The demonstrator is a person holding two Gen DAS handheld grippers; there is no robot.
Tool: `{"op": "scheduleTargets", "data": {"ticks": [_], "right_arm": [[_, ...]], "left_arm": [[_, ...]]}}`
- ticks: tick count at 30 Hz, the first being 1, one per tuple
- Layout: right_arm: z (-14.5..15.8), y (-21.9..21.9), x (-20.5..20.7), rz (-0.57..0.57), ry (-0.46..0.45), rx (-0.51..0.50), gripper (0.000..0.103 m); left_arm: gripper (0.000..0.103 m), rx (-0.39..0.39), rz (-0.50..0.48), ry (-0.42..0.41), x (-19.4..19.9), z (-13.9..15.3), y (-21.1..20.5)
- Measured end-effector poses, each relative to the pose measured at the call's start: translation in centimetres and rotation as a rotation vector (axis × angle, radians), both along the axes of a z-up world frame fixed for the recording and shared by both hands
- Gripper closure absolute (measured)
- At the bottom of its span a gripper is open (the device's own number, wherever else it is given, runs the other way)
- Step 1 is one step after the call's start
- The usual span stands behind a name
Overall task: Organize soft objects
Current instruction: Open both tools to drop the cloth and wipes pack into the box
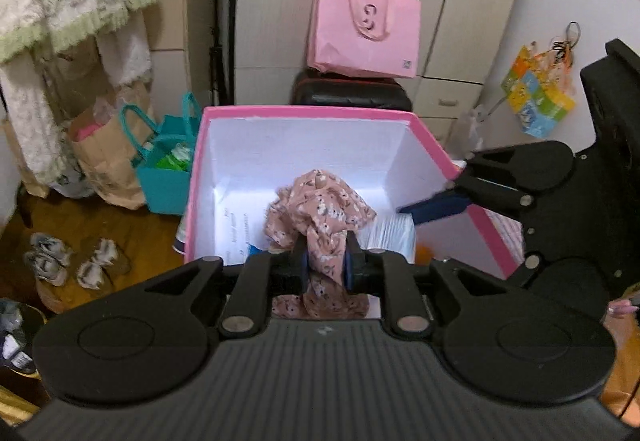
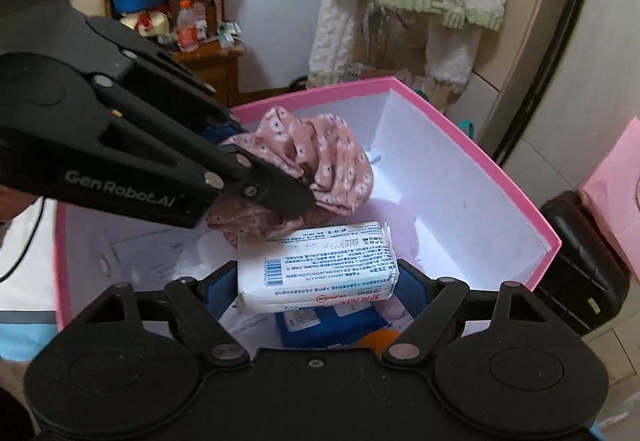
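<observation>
A pink box with white inner walls stands open in front of me. My left gripper is shut on a pink floral cloth, which hangs bunched over the box's inside. In the right wrist view that gripper reaches in from the left with the cloth at its tip. My right gripper is shut on a white tissue pack, its blue pads at the pack's two ends, low inside the box. One of its blue fingers shows over the box's right wall.
Under the pack lie a blue packet and something orange. Behind the box a pink bag sits on a black suitcase. A teal bag, a paper bag and shoes are on the floor at left.
</observation>
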State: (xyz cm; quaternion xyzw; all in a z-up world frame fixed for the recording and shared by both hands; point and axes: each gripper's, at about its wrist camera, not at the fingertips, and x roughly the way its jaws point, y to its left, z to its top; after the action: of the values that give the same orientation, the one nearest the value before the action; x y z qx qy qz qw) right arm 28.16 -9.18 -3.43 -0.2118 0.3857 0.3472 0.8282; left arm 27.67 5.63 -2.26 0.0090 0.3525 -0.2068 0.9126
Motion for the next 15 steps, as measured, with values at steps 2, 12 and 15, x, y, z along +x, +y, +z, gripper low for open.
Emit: {"op": "scheduleTargets", "data": {"ticks": [2,12,15], "right_arm": [[0.3,-0.6,-0.1,-0.048,0.024,0.034,0.016],[5.5,-7.6,-6.4,-0.118,-0.068,0.272,0.016],[7.0,-9.6,-7.6,-0.142,-0.095,0.311,0.016]], "left_arm": [[0.076,0.051,0.02,-0.05,-0.7,0.3,-0.3],[0.041,0.053,-0.025,-0.101,-3.6,3.2,-0.4],[0.028,0.006,-0.048,-0.072,-4.5,4.2,0.0]]}}
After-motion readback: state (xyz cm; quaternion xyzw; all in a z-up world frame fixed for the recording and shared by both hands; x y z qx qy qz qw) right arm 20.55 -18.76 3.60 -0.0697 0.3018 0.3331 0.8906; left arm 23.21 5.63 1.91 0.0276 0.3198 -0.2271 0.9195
